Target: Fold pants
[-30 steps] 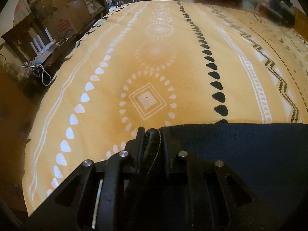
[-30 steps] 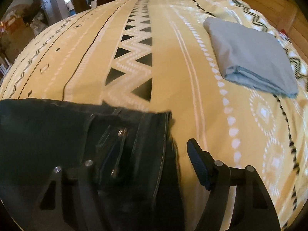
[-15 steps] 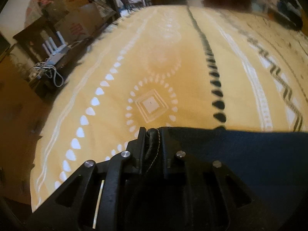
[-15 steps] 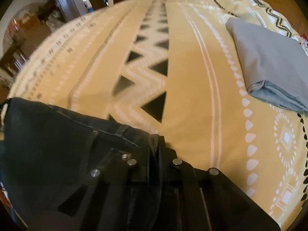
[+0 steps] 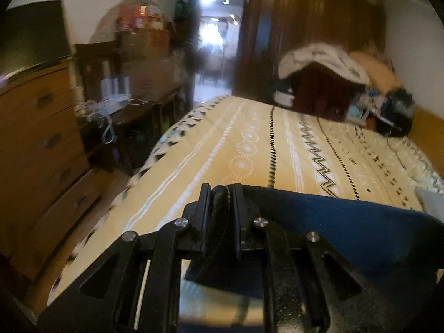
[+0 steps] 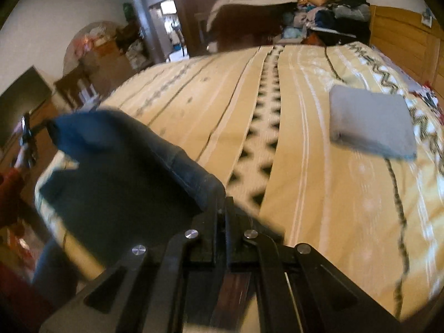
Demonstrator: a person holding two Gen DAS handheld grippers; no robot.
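Pants [image 5: 347, 222] hang above the bed [image 5: 249, 149], stretched between your grippers: left gripper [image 5: 221, 194] and right gripper [image 6: 221, 208] each pinch an edge. No legible writing.

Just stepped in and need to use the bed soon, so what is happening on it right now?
A person is folding dark blue pants with a gripper in each hand. The left gripper and the right gripper are each clamped on an edge of the pants, which hang lifted between them above the yellow patterned bedspread. A folded grey garment lies on the bedspread to the right. The fold is not yet laid down.
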